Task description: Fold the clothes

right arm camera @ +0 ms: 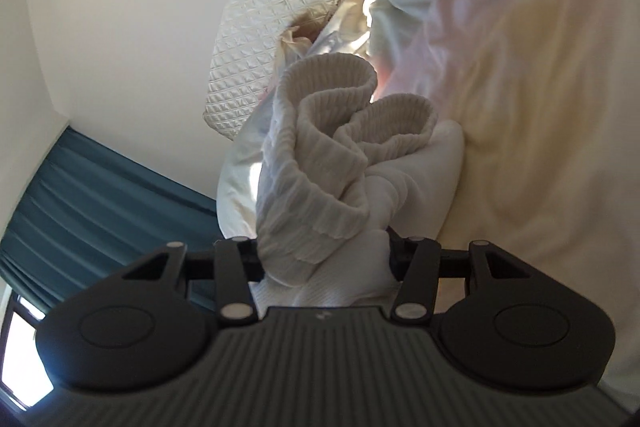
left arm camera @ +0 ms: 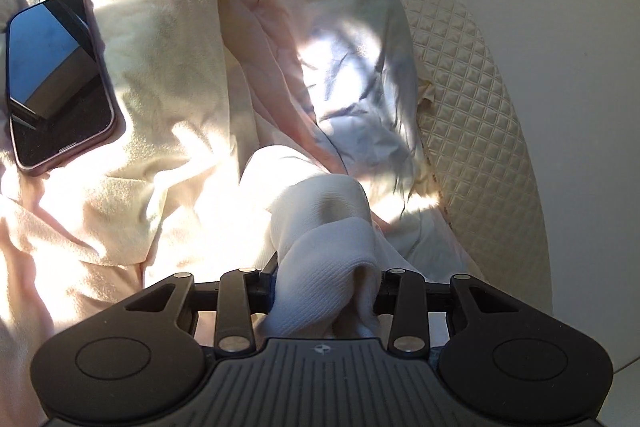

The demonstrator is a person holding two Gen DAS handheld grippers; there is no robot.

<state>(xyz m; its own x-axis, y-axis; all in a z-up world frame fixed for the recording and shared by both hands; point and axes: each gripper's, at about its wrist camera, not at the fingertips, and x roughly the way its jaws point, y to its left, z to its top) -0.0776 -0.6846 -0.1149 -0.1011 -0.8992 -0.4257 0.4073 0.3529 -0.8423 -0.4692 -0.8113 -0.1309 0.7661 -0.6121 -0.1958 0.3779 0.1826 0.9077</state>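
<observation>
Left wrist: left gripper (left arm camera: 324, 287) clamps white sock (left arm camera: 320, 223); phone (left arm camera: 58, 79) upper left.
Right wrist: right gripper (right arm camera: 326, 259) clamps ribbed cuffs (right arm camera: 336, 131).

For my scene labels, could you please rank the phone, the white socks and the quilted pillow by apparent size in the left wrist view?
1. Quilted pillow
2. Phone and white socks: look alike; the socks' nearness makes ranking unsure.

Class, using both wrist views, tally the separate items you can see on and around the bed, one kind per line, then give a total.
Black two-finger grippers: 2 (left gripper, right gripper)
White ribbed knit socks: 2 cuffs showing
Black smartphone: 1
Cream quilted headboard: 1
Pale fleece blanket: 1
Teal curtain: 1
Total: 8
</observation>
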